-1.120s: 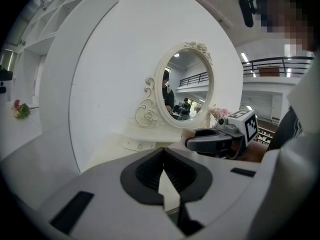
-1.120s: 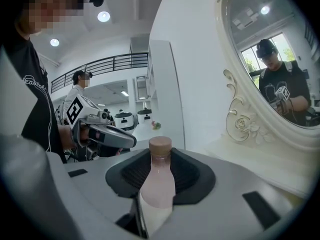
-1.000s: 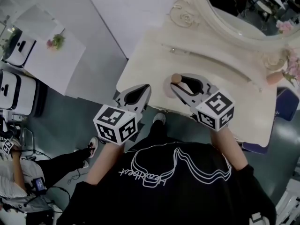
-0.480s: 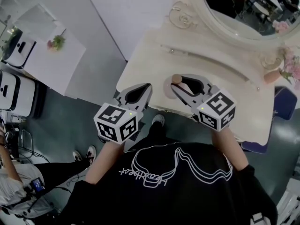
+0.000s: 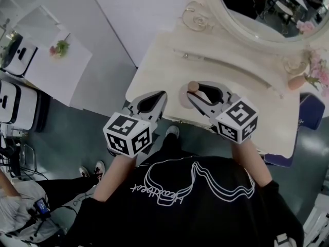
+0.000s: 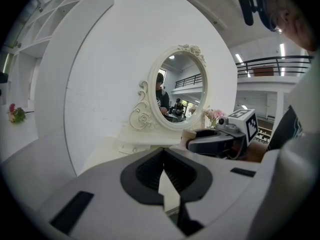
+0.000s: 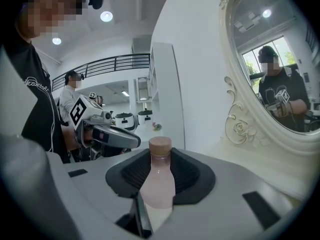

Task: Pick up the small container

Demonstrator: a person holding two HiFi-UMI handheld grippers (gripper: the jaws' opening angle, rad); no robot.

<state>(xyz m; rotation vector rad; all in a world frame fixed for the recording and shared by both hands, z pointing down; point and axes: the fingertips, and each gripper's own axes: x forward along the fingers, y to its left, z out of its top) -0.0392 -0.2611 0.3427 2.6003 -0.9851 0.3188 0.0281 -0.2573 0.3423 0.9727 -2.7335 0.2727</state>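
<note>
Right gripper (image 5: 196, 90): clamped on the small container (image 7: 159, 181) — a pink bottle with a tan cap, upright between the pads.
Container: over the worktop's (image 5: 231, 86) near edge; whether its base is off the surface, I can't tell.
Left gripper (image 5: 161, 95): closed, empty, by the front edge.
Doing it well: lift straight up with an even squeeze — tilting risks a slip.

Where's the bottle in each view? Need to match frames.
Head view: bottle just right of centre.
Left gripper view: bottle right of centre, mostly hidden.
Right gripper view: bottle bottom centre, dead ahead.
Shared landmark: the oval mirror.
</note>
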